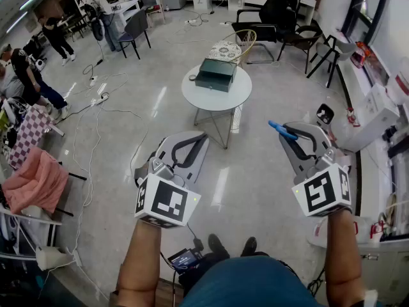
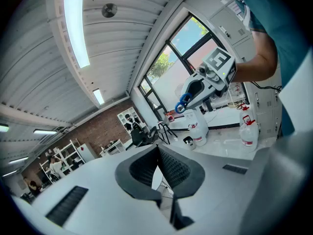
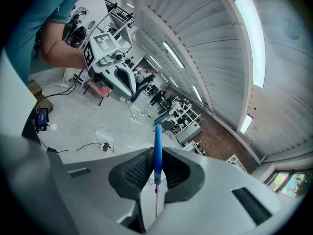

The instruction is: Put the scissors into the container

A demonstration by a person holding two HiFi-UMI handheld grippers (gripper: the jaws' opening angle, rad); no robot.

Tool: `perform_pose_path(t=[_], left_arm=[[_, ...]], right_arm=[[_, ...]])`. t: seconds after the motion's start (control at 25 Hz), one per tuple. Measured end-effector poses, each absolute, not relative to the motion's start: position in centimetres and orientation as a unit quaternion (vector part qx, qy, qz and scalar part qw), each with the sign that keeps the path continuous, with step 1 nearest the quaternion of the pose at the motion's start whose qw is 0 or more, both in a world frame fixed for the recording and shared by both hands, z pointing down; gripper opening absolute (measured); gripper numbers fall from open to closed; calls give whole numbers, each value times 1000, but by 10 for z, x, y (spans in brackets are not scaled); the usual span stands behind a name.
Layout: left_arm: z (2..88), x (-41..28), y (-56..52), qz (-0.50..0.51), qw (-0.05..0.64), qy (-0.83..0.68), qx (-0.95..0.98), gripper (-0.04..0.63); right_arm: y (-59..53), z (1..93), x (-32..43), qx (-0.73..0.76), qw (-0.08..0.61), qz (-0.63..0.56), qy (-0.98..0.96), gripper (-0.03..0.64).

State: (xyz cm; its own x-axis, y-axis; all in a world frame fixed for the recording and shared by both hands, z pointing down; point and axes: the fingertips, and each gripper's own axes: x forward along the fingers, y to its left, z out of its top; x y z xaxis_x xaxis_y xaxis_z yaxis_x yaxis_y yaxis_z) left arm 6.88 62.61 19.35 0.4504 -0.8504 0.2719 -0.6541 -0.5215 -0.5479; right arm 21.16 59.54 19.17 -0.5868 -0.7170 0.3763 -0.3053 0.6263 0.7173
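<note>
My right gripper [image 1: 299,133] is held up at the right, shut on the blue-handled scissors [image 1: 281,131], whose handle sticks out to the left of the jaws. In the right gripper view the blue handle [image 3: 157,148] stands upright between the pads, with the thin blade running down behind it. My left gripper [image 1: 195,142] hovers at the left, shut with nothing in it. The container, a dark green box [image 1: 216,74], sits on a small round white table [image 1: 220,98] ahead of both grippers. The left gripper view shows the right gripper [image 2: 188,99] with the scissors' blue loop [image 2: 184,102].
Black chairs [image 1: 275,24] stand behind the table, and a wicker chair [image 1: 239,43] is close to it. Cables [image 1: 96,101] trail over the floor at the left, where people [image 1: 29,75] sit and stand. A pink cloth [image 1: 35,181] lies near left. White equipment [image 1: 370,120] lines the right.
</note>
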Motion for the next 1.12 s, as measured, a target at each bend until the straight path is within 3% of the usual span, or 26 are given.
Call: perform_pose_path(t=[0.4, 0.64, 0.84, 1.12], left_arm=[[203, 7, 618, -243, 181, 438, -846, 18], [216, 36, 604, -241, 180, 433, -850, 18], [211, 4, 578, -241, 180, 440, -846, 18], [202, 14, 522, -252, 170, 465, -832, 18]], right_arm=[[587, 200, 146, 318, 345, -302, -830, 67], [576, 210, 172, 319, 343, -303, -830, 67], [550, 204, 135, 310, 337, -303, -836, 67], [486, 193, 140, 286, 322, -310, -847, 67]])
